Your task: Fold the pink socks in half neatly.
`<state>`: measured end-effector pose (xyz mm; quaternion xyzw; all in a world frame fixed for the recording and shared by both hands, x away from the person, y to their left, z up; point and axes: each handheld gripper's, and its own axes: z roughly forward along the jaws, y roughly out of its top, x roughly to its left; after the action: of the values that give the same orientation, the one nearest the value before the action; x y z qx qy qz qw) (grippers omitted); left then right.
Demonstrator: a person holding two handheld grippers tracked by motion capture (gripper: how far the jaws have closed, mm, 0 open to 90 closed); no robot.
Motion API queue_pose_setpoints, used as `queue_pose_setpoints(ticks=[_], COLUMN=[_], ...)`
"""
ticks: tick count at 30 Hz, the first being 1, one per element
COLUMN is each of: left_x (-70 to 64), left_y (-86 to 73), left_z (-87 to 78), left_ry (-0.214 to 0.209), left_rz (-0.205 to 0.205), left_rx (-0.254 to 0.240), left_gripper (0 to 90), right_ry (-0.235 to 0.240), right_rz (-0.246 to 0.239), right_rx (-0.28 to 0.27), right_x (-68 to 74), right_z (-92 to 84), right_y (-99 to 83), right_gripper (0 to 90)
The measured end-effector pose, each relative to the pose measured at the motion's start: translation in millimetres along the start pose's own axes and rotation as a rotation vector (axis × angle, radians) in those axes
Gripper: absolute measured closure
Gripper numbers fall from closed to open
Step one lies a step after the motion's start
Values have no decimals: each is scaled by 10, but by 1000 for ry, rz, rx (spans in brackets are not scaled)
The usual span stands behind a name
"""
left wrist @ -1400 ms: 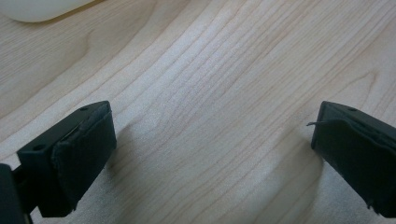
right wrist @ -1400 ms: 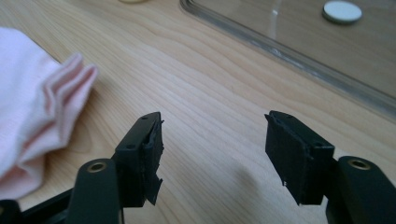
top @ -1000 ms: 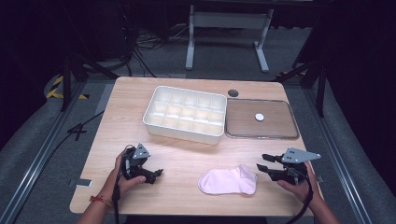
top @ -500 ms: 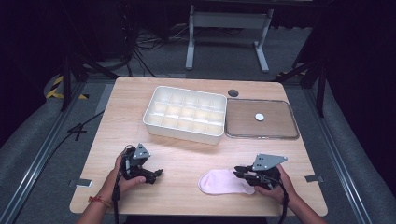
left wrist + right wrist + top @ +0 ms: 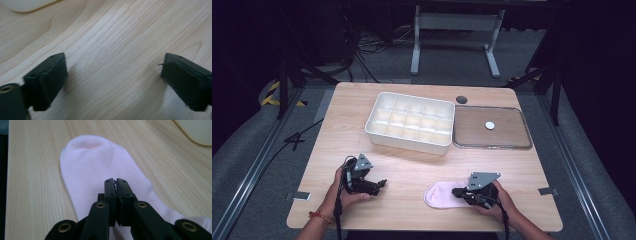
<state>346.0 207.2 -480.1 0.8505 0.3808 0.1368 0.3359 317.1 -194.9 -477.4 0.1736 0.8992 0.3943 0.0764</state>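
A pale pink sock (image 5: 438, 195) lies flat near the table's front edge, its toe (image 5: 83, 145) pointing away from my right gripper. My right gripper (image 5: 456, 191) sits over the sock's middle. Its jaws (image 5: 115, 180) have just closed together, and no cloth shows between the pads. At the front left, my left gripper (image 5: 381, 184) rests low over the wood. Its jaws have just closed a little but still stand wide apart (image 5: 113, 75), with bare table between them.
A white compartment tray (image 5: 409, 142) stands at the table's middle back. A flat clear-rimmed lid (image 5: 522, 131) with a white disc (image 5: 489, 125) lies to its right. A dark round hole (image 5: 461, 99) sits behind them. The table (image 5: 412, 170) drops to dark floor on all sides.
My right gripper slid left from the table's right edge onto the sock and shut its jaws. The left hand stayed where it was.
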Motion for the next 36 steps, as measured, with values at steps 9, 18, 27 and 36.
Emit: queue_pose_setpoints(ticks=[9, 18, 27, 36], left_x=[-210, -685, -880, -969], left_y=[179, 397, 475, 476], left_z=[23, 200, 359, 433], left_ry=[-132, -233, -265, -222], left_rz=[-11, 105, 132, 181], left_rx=[-43, -42, -19, 8], left_gripper=[267, 312, 319, 316], right_ry=[-21, -38, -44, -57], right_rz=[-8, -5, -15, -23], right_rx=[-8, -15, -15, -14], right_x=[61, 117, 132, 148], right_z=[104, 213, 263, 299], right_y=[80, 172, 215, 249], right_gripper=[897, 898, 898, 898])
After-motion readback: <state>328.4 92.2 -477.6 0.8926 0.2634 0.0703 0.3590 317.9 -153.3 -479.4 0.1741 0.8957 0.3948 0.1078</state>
